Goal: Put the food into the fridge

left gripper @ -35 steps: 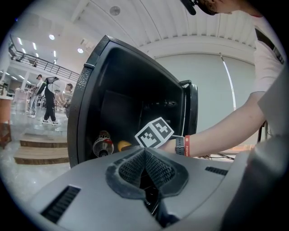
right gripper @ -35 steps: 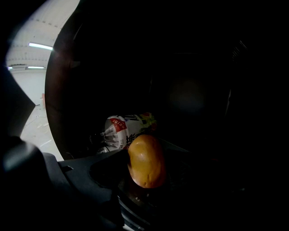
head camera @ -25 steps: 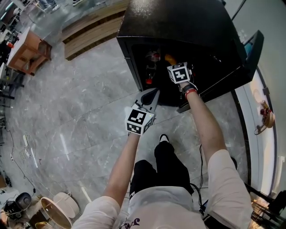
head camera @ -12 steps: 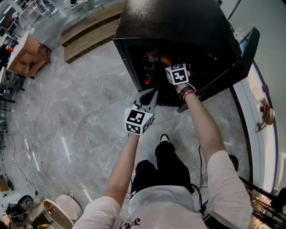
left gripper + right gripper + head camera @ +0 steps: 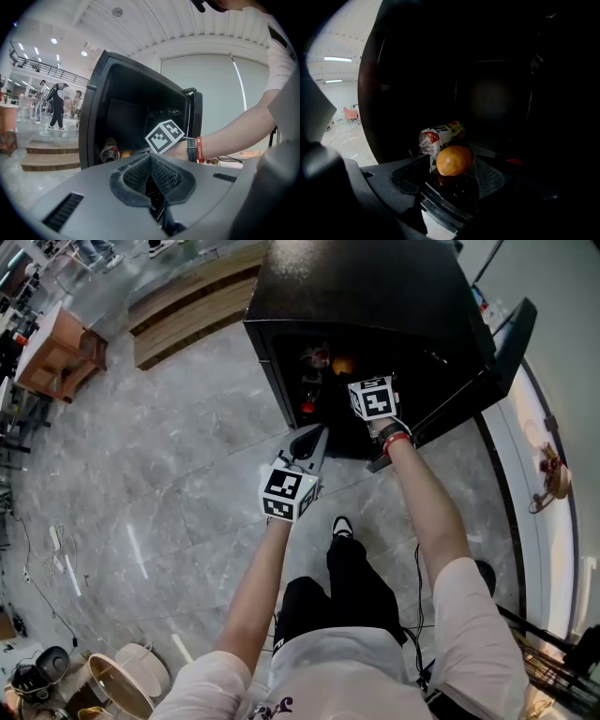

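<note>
Stands before a black box-shaped fridge (image 5: 375,296) set on a grey marbled stone floor (image 5: 169,474), with the fridge's door (image 5: 511,343) swung wide open at its right side. Reaches the right gripper (image 5: 454,177) into the fridge's dark interior, jaws spread wide after just opening and clamped on nothing. Shows a round orange fruit (image 5: 454,160) resting on the fridge shelf, in the gap near the tips of those jaws, with neither pad pressing on it. Shows too a crinkled white plastic food packet with red and green print (image 5: 439,135) lying just behind the fruit, deeper in the fridge. Holds the left gripper (image 5: 150,159) outside the fridge, just in front of its lower front edge, jaws closed together with nothing between them, pointing toward the opening.
</note>
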Demonstrator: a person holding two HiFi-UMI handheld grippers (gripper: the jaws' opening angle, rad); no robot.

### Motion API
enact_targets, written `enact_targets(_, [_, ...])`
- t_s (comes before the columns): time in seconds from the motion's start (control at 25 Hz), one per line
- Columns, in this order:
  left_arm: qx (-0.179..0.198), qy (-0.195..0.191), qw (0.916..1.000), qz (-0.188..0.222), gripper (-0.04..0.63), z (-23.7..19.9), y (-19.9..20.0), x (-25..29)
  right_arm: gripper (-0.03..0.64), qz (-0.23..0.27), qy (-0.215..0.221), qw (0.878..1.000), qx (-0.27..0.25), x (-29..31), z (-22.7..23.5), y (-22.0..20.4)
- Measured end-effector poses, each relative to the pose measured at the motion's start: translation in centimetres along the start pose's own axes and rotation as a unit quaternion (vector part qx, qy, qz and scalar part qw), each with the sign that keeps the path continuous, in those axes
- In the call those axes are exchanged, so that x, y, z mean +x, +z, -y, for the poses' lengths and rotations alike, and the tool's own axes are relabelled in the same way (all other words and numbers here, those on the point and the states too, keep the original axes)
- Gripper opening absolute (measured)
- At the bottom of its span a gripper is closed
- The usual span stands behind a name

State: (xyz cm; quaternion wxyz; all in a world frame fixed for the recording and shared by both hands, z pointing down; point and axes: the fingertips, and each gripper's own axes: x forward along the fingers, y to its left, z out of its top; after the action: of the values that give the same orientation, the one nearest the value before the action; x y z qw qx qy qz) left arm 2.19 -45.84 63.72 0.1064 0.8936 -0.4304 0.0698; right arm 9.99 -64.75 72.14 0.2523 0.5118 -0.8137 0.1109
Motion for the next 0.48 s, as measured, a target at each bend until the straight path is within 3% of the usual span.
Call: enact_targets(0.48, [-0.017,-0.006,0.9997,-0.015,0.018,2.0,1.6,-2.9,0.307,-0.014,-0.003,1.000,0.024,-4.6,-0.7,-0.2])
